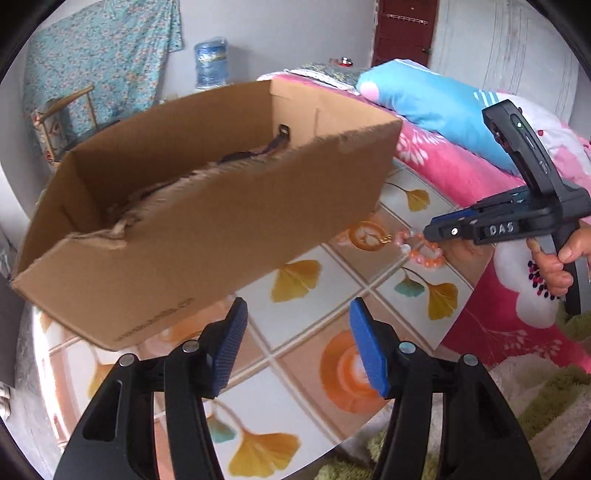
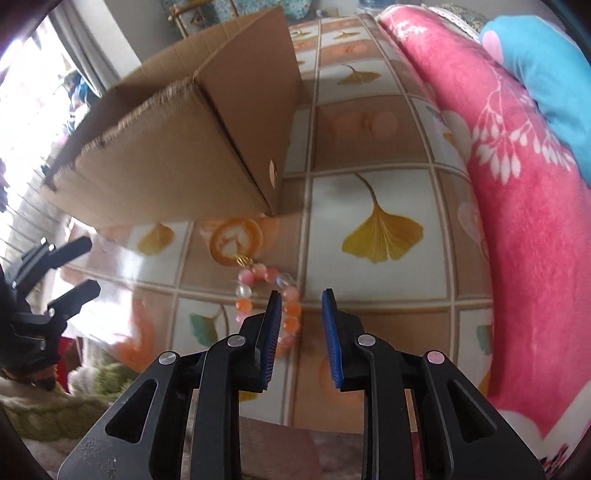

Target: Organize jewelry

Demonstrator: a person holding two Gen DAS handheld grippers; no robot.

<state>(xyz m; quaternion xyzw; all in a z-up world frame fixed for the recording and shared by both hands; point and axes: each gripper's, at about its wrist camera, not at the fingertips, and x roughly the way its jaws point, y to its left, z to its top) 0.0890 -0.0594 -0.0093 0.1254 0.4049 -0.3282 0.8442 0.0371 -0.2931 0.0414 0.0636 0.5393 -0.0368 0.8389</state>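
Now, reaching for the bead bracelet (image 2: 271, 301)
Right tongs (image 2: 301, 325) part-open, empty, just beside the cardboard box (image 1: 207, 206); round beads may roll away. Left tongs (image 1: 295, 347) wide, empty

A: What covers the work surface?

B: A round table (image 1: 295, 354) with a glossy tile-pattern cover, printed with yellow ginkgo leaves and orange circles.

A: What lies behind it?

B: A pink floral blanket (image 2: 524, 206) runs along the table's far edge. A blue pillow (image 1: 424, 99) rests on top of the blanket.

A: And the background?

B: A teal floral cloth (image 1: 103, 55) hangs on the wall. A blue water jug (image 1: 211, 61) stands near the wall, beside the cloth. A dark red door (image 1: 404, 31) is visible further along the wall. A green shaggy rug (image 1: 546, 406) lies on the floor below the table.
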